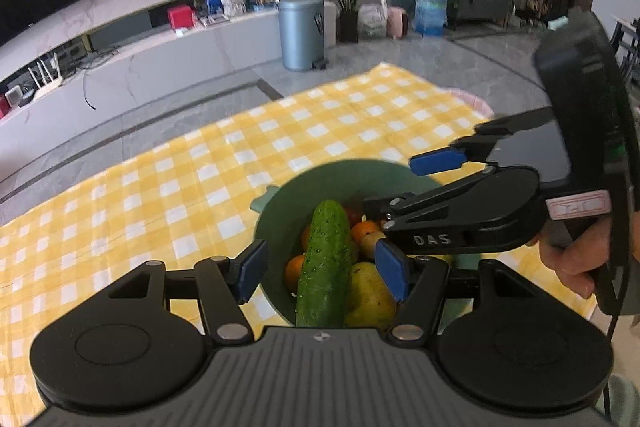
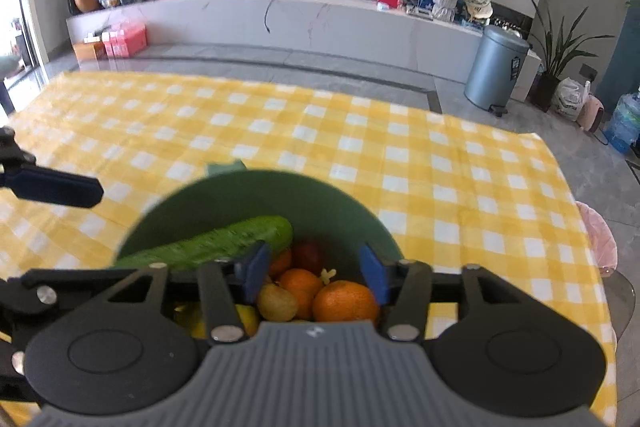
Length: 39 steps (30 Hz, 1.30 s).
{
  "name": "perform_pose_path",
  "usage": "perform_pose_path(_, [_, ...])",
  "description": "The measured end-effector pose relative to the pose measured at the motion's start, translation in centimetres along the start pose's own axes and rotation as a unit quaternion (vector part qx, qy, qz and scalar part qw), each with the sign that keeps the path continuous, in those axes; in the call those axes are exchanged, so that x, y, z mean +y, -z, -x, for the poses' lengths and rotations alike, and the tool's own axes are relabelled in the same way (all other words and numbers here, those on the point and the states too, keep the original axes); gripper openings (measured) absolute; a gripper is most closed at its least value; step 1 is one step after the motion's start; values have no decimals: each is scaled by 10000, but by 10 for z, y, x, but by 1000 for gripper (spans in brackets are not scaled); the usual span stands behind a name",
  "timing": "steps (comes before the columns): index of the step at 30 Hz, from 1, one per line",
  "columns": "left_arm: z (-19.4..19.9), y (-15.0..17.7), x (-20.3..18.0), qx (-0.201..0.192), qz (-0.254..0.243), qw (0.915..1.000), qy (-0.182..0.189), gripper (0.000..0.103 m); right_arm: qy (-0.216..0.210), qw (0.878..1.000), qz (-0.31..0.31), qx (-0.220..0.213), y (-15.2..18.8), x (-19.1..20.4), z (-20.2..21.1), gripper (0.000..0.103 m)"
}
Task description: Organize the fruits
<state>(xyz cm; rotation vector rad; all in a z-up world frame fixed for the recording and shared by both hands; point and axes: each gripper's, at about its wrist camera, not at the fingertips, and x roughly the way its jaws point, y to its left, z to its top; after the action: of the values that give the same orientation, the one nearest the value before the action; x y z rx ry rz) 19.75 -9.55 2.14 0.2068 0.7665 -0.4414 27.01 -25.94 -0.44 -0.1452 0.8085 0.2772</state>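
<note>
While both hand-held grippers hang spread and empty, left (image 1: 322, 269) and right (image 2: 316, 273), the cucumber (image 1: 324, 263) leans in the green bowl (image 1: 276, 211) atop oranges (image 2: 346, 301); probably firm, bumpy, moderately heavy, best pinched mid-length.

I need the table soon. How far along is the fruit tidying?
Nearly done, it seems. Done: cucumber, oranges and a pear lie in the green bowl. In hand: nothing; both grippers' jaws stand open, empty. Left: no fruit shows on the yellow checked cloth.
</note>
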Motion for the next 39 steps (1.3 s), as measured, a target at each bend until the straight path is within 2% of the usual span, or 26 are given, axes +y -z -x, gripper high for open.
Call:
perform_pose_path(2, [15,1,-1,-159,56,9999,-32,74,-29,9999,-82,-138,0,0,18,63])
perform_pose_path(5, [38,6,-3,-428,129,9989,-140,80,-55,9989,-225,-405,4,2,49,73])
perform_pose_path(7, [53,11,-3,-575,208,9977,-276,82,-20,9977,-317,-600,9,5,70,75])
perform_pose_path(9, [65,17,-2,-699,278,9964,-393,90,13,9957,-455,-810,17,9,91,76])
perform_pose_path(11, [77,25,-1,-847,357,9944,-519,91,57,9925,-633,-1048,29,14,113,83])
perform_pose_path(14, [92,39,1,-983,423,9917,-717,91,73,9870,-864,-1353,47,27,140,85])
perform_pose_path(18, [102,56,5,-914,511,9901,-938,91,162,9803,-1131,-1612,75,50,165,88])
perform_pose_path(22, [105,78,3,-1042,467,9859,-1222,92,303,9769,-1173,-1762,97,75,177,88])
perform_pose_path(27, [99,103,0,-979,455,9822,-1536,92,408,9760,-1109,-1830,116,101,183,92])
perform_pose_path(29, [94,113,1,-893,522,9825,-1549,92,422,9774,-1052,-1787,123,111,180,96])
perform_pose_path(34, [83,127,3,-651,490,9862,-1443,92,517,9804,-1006,-1613,139,125,166,96])
perform_pose_path(39, [76,135,4,-569,408,9877,-1401,92,653,9771,-1217,-1620,159,124,154,96])
